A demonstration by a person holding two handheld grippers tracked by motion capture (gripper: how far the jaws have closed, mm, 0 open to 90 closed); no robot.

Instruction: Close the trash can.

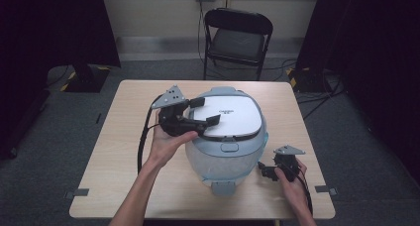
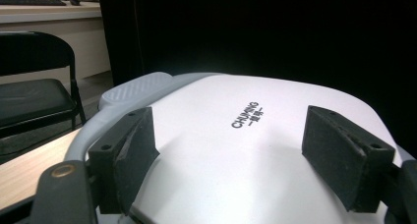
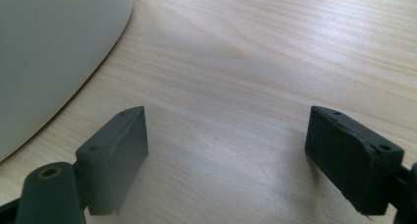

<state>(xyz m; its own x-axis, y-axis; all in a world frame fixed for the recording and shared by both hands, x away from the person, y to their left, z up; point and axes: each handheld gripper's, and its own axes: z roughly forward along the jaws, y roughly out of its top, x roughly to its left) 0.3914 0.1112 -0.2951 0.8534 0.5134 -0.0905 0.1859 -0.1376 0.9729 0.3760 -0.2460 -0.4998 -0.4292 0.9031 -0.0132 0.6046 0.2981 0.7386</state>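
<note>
hovering over the left side of the rice cooker's white lid (image 1: 230, 116), the left gripper (image 1: 205, 112) has spread jaws holding nothing. best to lower it squarely onto that lid. right of the rice cooker (image 1: 227, 156), mid-table, the right gripper (image 1: 265, 172) rests open and empty.

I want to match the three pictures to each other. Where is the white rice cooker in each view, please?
High view: the rice cooker stands at the table's centre, under the open left gripper.
Left gripper view: its white lid spans the lower frame, between the jaws.
Right gripper view: its pale wall is at upper left.
Shared landmark: the wooden table.
</note>
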